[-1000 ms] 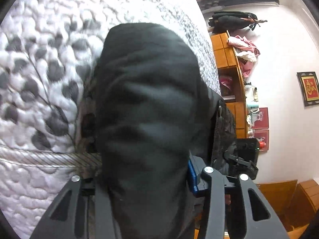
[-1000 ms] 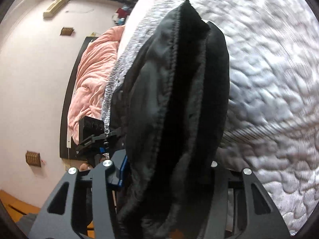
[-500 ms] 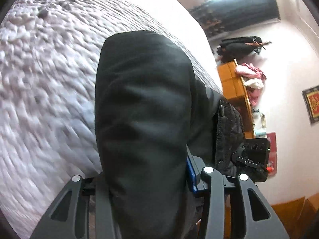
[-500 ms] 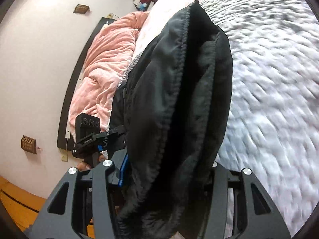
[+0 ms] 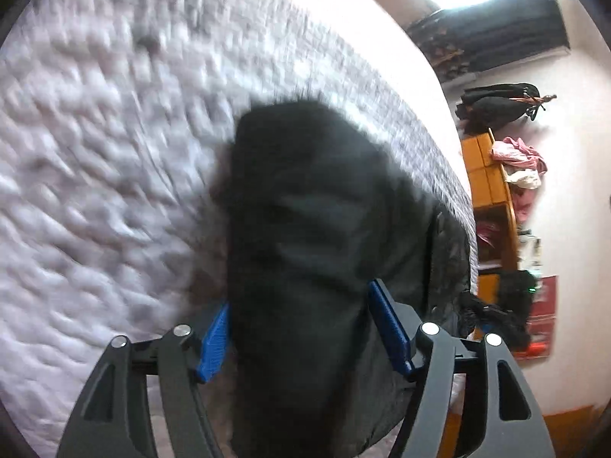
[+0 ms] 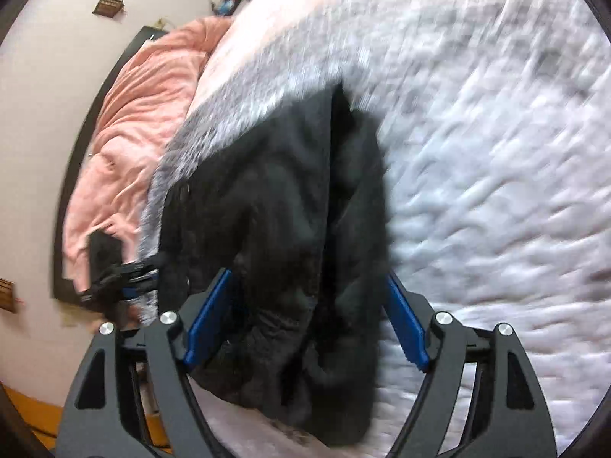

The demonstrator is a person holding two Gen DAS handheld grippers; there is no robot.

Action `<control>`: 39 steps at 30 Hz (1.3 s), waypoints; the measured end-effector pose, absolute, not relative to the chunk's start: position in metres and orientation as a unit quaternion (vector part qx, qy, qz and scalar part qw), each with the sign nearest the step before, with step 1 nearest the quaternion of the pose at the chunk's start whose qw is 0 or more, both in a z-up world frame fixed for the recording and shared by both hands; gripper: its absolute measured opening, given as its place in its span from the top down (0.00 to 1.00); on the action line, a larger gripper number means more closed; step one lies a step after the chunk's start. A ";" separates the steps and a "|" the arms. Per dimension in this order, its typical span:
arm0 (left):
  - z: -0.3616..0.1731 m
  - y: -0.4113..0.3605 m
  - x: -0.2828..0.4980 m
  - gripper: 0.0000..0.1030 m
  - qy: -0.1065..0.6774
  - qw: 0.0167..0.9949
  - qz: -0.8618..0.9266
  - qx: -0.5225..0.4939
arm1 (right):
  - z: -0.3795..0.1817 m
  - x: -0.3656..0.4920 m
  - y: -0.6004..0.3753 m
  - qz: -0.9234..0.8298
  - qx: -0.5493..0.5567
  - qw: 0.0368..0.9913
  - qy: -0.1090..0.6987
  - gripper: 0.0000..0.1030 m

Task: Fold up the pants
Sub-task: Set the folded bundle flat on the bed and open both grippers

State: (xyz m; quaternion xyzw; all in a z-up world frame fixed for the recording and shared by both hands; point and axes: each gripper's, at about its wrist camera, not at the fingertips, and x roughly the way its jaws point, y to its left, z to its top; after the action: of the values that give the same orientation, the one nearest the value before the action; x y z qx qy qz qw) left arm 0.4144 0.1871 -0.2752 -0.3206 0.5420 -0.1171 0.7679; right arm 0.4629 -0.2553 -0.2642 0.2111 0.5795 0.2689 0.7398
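While both your left gripper (image 5: 301, 328) and right gripper (image 6: 305, 320) stand apart around the black pants (image 5: 305, 236), you seem to be laying a fold on the quilt (image 6: 496, 152); next, draw clear.

Left wrist cam: rides on left gripper (image 5: 301, 324), looks forward along its jaws, very close on pants (image 5: 305, 236), bed (image 5: 95, 152) beyond, shelf (image 5: 492, 187) at right edge. Right wrist cam: same setup on right gripper (image 6: 305, 313), blanket (image 6: 137, 114) at left. Shared: pants (image 6: 290, 210), bed (image 6: 496, 152). Each view catches the other gripper
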 end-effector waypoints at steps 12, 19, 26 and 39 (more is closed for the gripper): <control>-0.268 0.173 0.477 0.12 0.550 0.799 -0.001 -0.244 | -0.272 0.519 -0.228 0.259 0.270 0.735 0.566 0.38; -0.221 0.173 0.420 0.12 0.498 0.834 -0.025 -0.237 | -0.230 0.472 -0.251 0.306 0.302 0.744 0.512 0.26; -0.245 0.138 0.337 0.12 0.518 0.837 -0.005 -0.179 | -0.253 0.415 -0.244 0.306 0.311 0.726 0.532 0.28; -0.220 0.130 0.271 0.07 0.484 0.850 -0.016 -0.208 | -0.214 0.353 -0.268 0.263 0.320 0.750 0.515 0.12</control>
State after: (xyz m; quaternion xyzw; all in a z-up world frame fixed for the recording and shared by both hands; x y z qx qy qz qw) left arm 0.2713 0.1299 -0.2198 -0.2075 0.4843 -0.0157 0.8498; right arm 0.3532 -0.2681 -0.2138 0.3199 0.5153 0.2631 0.7503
